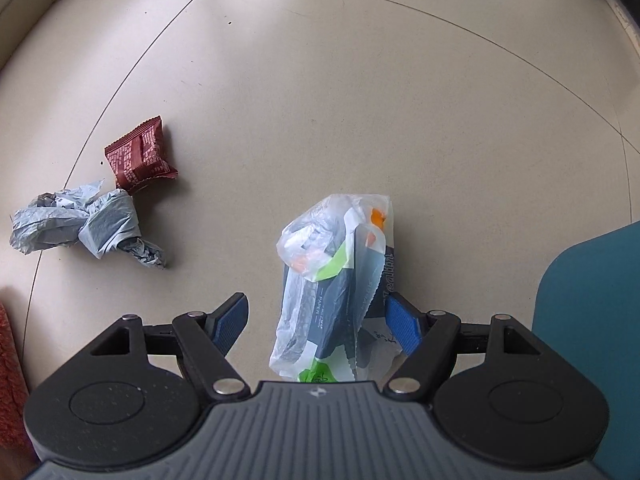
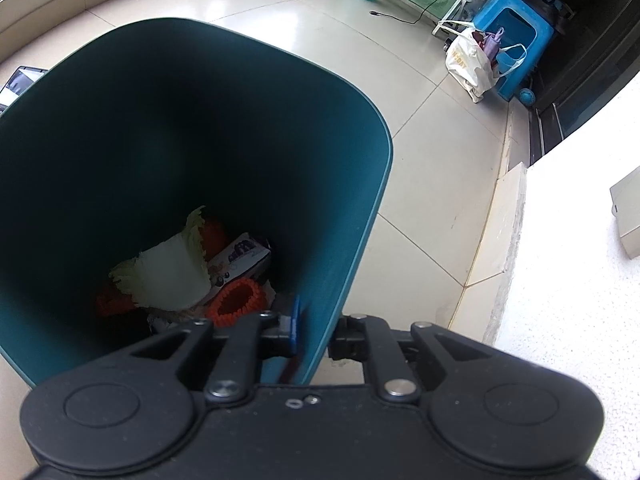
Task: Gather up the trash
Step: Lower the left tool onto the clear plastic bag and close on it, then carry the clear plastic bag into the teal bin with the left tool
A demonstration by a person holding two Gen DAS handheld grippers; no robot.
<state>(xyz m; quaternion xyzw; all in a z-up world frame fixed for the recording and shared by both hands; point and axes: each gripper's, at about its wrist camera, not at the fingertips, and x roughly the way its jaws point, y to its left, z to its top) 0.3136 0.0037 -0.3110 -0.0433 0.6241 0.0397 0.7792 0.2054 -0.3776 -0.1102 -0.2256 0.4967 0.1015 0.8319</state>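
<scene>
Three pieces of trash lie on the tiled floor (image 1: 320,80) in the left wrist view: a clear plastic bag of packaging (image 1: 332,276), a crumpled grey plastic bag (image 1: 80,224) and a dark red snack wrapper (image 1: 140,156). The clear bag sits directly between the blue pads (image 1: 230,322) of the left gripper (image 1: 318,322), whose jaws stand wide apart; the right-side pad is at the bag's edge, possibly touching it, while the other stands clear. Nothing is gripped yet. The grey bag and red wrapper touch each other, well off to the left.

On the other side, the right gripper (image 2: 314,330) is clamped on the rim of the teal trash bin (image 2: 360,200), one finger inside the wall and one outside, holding it steady. Inside the bin lie a cabbage leaf (image 2: 168,268), an orange ring-shaped item (image 2: 238,298) and a printed wrapper (image 2: 240,258).

My reading is that the step in hand is picking up the clear bag. The next move calls for closing the left jaws on it, pinching enough crinkly film that it does not slip, then carrying it over the bin's opening, whose edge shows at the right of the left wrist view.
</scene>
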